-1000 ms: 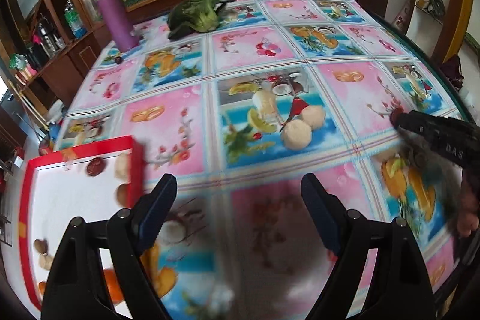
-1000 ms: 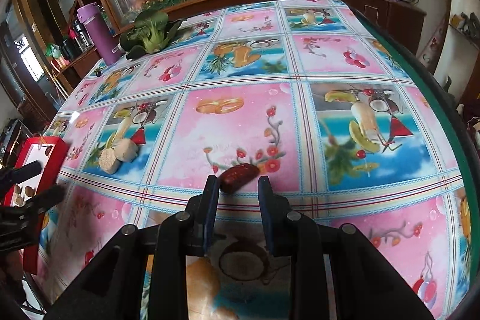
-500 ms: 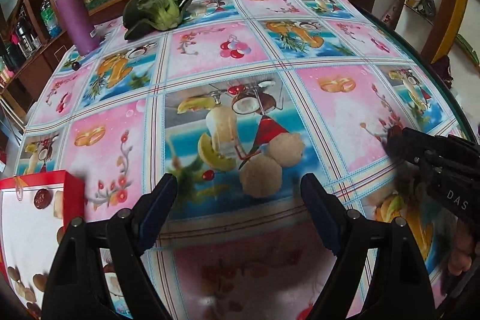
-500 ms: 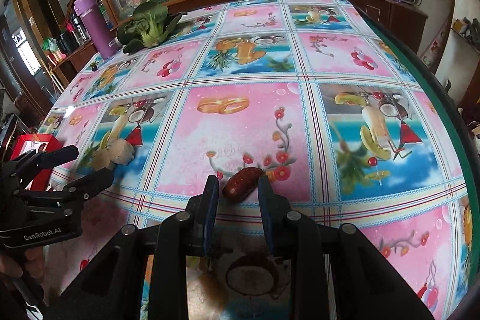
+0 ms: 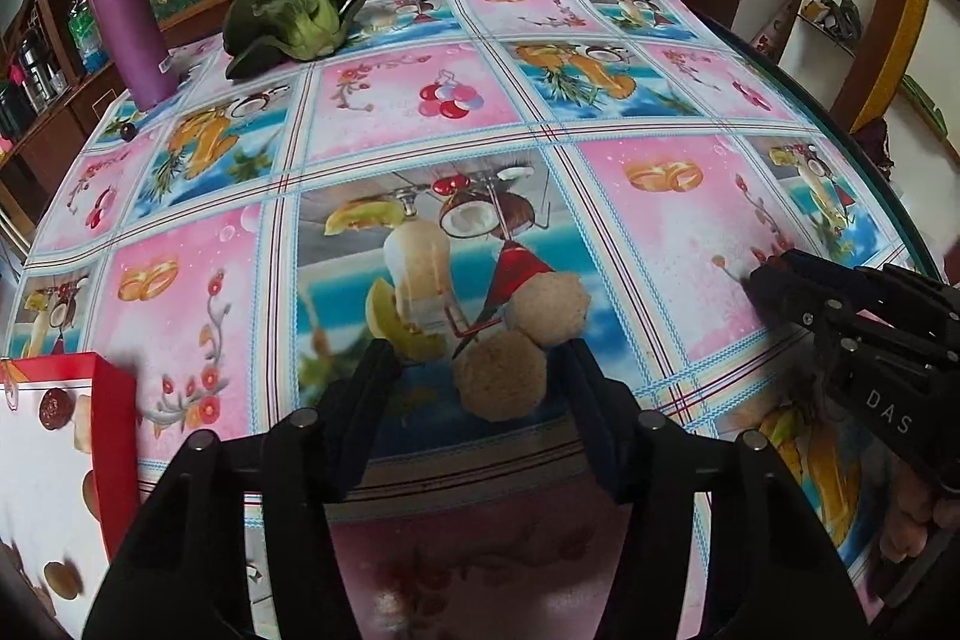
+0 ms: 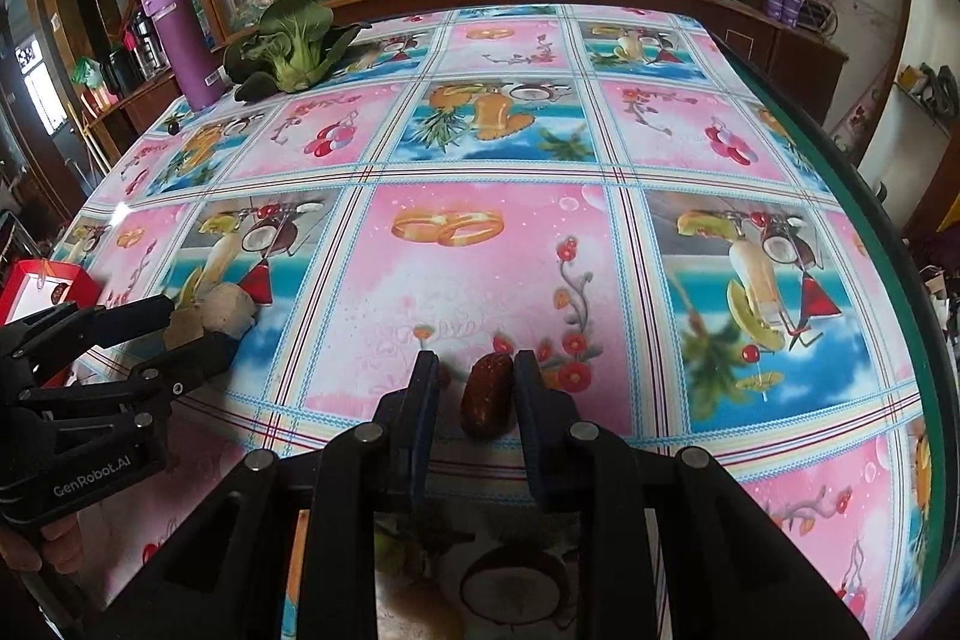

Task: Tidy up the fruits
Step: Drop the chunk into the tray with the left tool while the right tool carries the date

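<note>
Found the left gripper [image 5: 477, 364] at lower centre of the left wrist frame, black fingers spread wide and not clamped. Saw the nearer of two rough tan round fruits [image 5: 500, 379] between those fingers, resting on the glossy pink-and-blue fruit-print tablecloth [image 5: 648, 232]; could not tell whether either finger touched it. Noted the second tan fruit [image 5: 546, 307] just behind, touching the first.

Found the right gripper [image 6: 474, 361] at lower centre of the right wrist frame, jaws parted narrowly and not closed. Saw a wrinkled dark red oblong date [image 6: 487, 394] lying on the cloth between them, close against the right-hand finger, with a clear gap to the other.

Spotted a red-walled box with a white floor [image 5: 114, 430] at lower left of the left wrist frame, holding a dark date and several small brownish pieces. Noted a purple cylindrical bottle [image 5: 129, 22] and a leafy green vegetable [image 5: 294, 16] at upper left, well apart from both grippers.
</note>
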Motion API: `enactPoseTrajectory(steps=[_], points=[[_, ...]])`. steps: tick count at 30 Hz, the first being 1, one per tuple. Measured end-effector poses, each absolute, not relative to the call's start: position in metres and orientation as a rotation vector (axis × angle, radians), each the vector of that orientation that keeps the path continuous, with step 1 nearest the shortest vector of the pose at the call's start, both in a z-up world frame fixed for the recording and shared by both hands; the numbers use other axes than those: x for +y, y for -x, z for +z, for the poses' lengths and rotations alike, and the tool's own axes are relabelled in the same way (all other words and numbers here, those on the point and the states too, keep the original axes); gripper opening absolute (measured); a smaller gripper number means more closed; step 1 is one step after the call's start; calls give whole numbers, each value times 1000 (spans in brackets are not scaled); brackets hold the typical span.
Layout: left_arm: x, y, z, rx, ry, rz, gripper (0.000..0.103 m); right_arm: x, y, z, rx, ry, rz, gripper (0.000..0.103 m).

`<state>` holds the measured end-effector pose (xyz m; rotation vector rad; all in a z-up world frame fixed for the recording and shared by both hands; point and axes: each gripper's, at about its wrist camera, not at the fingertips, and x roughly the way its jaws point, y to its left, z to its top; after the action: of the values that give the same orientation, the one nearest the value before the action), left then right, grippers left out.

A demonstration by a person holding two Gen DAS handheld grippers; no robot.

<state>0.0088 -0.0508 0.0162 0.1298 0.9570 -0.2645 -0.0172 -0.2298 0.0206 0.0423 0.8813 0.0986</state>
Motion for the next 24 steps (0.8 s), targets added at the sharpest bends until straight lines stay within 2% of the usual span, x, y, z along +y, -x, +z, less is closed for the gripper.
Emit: enactPoseTrajectory(steps=[6, 11, 16, 24], points=[[-50, -13, 17, 948, -118, -258, 43, -224, 14, 20, 876, -22, 97, 15], [-51, -31, 18, 943, -85, -244, 28, -216, 10, 20, 876, -26, 125, 14], [-43, -35, 19, 955, -29, -251, 27, -212, 10, 21, 871, -60, 163, 14], [-12, 10, 39, 926, 22, -239, 27, -196, 17, 36, 800, -119, 255, 14]])
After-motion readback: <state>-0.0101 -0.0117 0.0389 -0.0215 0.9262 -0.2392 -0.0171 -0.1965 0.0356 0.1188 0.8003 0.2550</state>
